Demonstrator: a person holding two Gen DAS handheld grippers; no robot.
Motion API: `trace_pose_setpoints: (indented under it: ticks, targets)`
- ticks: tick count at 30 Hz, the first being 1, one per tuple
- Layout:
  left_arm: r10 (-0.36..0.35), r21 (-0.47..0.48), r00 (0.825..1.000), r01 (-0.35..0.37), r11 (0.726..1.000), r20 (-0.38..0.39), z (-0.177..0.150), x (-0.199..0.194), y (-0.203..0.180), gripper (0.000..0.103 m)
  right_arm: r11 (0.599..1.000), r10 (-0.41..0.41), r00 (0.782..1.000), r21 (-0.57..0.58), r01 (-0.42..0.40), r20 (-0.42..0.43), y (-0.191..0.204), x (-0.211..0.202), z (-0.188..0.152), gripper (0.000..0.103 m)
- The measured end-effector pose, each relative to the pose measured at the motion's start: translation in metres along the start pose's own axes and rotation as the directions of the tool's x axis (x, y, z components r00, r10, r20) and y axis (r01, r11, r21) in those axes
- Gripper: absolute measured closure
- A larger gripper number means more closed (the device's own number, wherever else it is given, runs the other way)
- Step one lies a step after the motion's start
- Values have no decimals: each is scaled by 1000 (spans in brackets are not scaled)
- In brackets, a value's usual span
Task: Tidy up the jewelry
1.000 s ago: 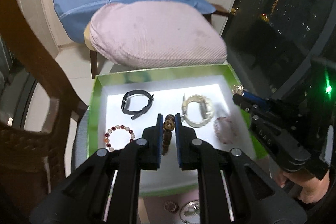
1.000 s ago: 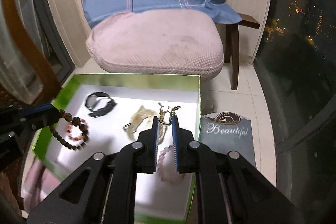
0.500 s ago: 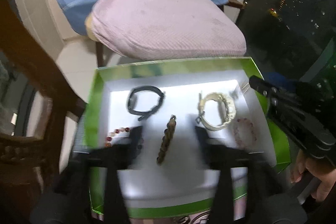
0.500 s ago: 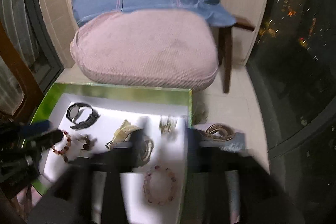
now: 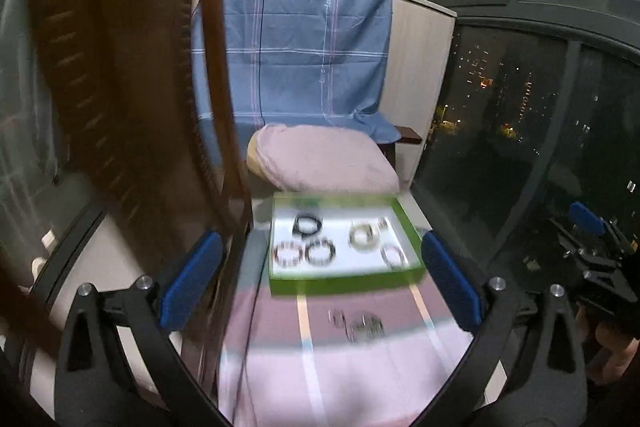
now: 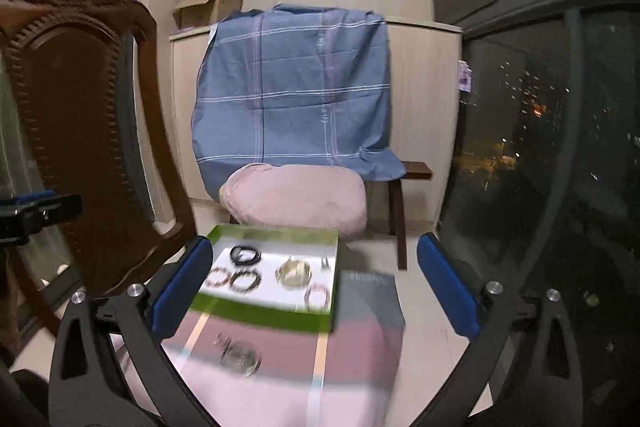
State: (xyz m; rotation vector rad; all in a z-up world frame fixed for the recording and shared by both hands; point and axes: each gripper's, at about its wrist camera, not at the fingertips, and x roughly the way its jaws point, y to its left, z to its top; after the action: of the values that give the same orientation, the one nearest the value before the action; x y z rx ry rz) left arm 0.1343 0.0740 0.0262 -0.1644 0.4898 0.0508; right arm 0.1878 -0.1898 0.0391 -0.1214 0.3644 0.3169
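No writing is reading clearly now: the grey card (image 6: 370,297) lying just beside the green tray (image 6: 264,319) is showing only a smeared pale line where "Beautiful" was legible a second ago.

Both grippers are standing well back from the tray, which a second ago was filling the lower half of each view. The left gripper (image 5: 322,277) is holding its jaws spread wide with nothing between them; they have just been opening, letting go of the brown bead bracelet (image 5: 320,253), which is now lying in the tray next to the red-and-white bead bracelet (image 5: 289,253). The right gripper (image 6: 314,285) is likewise gaping wide and empty, its jaws having just been opening off the gold earrings (image 6: 326,263), now sitting at the tray's right edge.

Also lying in the tray are the black band (image 5: 307,225), the cream bangle (image 5: 363,235) and the pink bracelet (image 5: 393,254). Some silver pieces (image 5: 362,325) are waiting on the pink striped cloth (image 5: 340,379) in front of the tray.
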Motion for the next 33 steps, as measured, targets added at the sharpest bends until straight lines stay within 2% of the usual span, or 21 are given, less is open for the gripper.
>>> trace_pose_setpoints:
  ticks: [2,8,10,13,17,22,33]
  targets:
    - [23,6,1000,-23,1000,-15,-24,-25,-7,4,999,13,1000,34,-13,-24,2,-27,-13,3]
    - [73,-14,991,-75,997,-117,-88,-45,-30,4,997,42,985,75,-30,-167,29,-61,-68,3]
    - [62,-9,988,-64,998,-144,-104,-50,-35,4,996,53,981,81,-39,-184,37,-68,-80,3]
    - [83,21,983,-81,997,-164,-120,-54,-38,4,997,51,980,65,-40,-193,46,-81,-90,3]
    - [70,-10,983,-73,997,-168,-124,-63,-34,4,997,57,978,65,-45,-199,51,-95,-96,3]
    - [67,8,986,-66,998,-151,-123,-76,-41,4,997,54,985,70,-43,-165,50,-111,-94,3]
    - [58,15,987,-56,998,-151,-125,-82,-46,4,997,59,987,59,-51,-149,52,-119,-94,3]
